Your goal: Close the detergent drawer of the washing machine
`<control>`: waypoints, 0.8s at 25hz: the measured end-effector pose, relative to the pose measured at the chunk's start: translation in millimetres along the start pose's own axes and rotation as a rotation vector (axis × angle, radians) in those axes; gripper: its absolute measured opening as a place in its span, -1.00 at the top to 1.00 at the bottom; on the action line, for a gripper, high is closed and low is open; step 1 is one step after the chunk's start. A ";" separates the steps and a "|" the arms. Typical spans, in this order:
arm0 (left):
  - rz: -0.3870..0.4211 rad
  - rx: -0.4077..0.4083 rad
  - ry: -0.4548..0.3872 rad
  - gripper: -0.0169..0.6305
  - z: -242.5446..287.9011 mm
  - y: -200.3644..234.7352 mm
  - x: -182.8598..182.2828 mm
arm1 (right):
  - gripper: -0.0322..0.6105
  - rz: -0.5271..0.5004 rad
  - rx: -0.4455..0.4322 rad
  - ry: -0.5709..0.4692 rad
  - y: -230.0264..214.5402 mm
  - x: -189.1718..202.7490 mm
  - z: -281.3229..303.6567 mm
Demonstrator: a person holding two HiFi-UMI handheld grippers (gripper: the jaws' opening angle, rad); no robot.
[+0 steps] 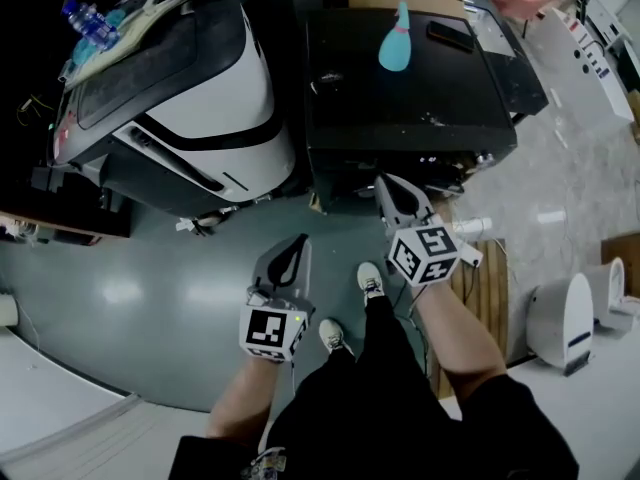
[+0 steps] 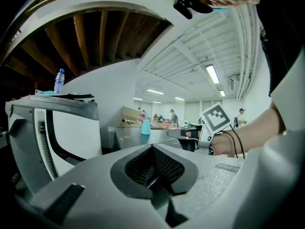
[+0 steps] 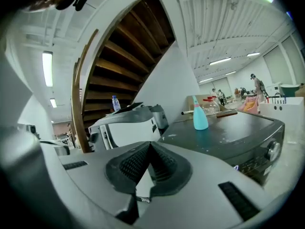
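The black washing machine (image 1: pixel 400 78) stands ahead of me, and its top (image 3: pixel 228 128) carries a teal spray bottle (image 1: pixel 395 43) and a flat black device (image 1: pixel 450 35). Its front panel with a knob (image 3: pixel 272 150) shows in the right gripper view; I cannot make out the detergent drawer. My right gripper (image 1: pixel 385 180) is shut and empty, just in front of the machine's front edge. My left gripper (image 1: pixel 300 240) is shut and empty too, lower and to the left over the grey floor. The left gripper view shows the right gripper (image 2: pixel 171 133) beside the machine.
A white and black machine (image 1: pixel 190 88) stands left of the washer, with a water bottle (image 1: pixel 85 23) and cloths on top. A wooden pallet (image 1: pixel 480 288) and a white appliance (image 1: pixel 565 318) lie at the right. The person's shoes (image 1: pixel 371 280) stand below the grippers.
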State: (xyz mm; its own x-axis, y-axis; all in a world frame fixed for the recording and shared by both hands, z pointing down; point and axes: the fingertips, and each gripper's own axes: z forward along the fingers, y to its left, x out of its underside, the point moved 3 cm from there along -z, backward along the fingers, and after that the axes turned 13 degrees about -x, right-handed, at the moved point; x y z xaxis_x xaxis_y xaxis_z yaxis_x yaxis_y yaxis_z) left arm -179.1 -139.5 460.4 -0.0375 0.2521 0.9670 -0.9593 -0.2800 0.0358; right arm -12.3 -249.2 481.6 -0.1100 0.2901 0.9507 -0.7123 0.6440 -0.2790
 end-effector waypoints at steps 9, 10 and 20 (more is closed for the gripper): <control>0.002 0.036 -0.088 0.94 -77.0 7.2 -29.4 | 0.91 -0.098 -0.079 -0.057 108.0 -35.6 -70.9; 0.004 0.041 -0.093 0.94 -83.6 7.1 -31.6 | 0.91 -0.109 -0.087 -0.059 116.8 -36.9 -79.1; 0.005 0.070 -0.111 0.94 -124.7 -20.3 -35.2 | 0.91 -0.190 -0.103 -0.037 163.6 -40.6 -142.4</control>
State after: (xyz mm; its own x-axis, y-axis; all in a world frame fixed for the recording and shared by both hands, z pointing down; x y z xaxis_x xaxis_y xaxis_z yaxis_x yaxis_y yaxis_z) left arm -193.2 -27.3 394.2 -0.0075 0.1478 0.9890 -0.9371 -0.3463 0.0447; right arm -25.7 -54.8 378.0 -0.0079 0.1316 0.9913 -0.6483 0.7541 -0.1053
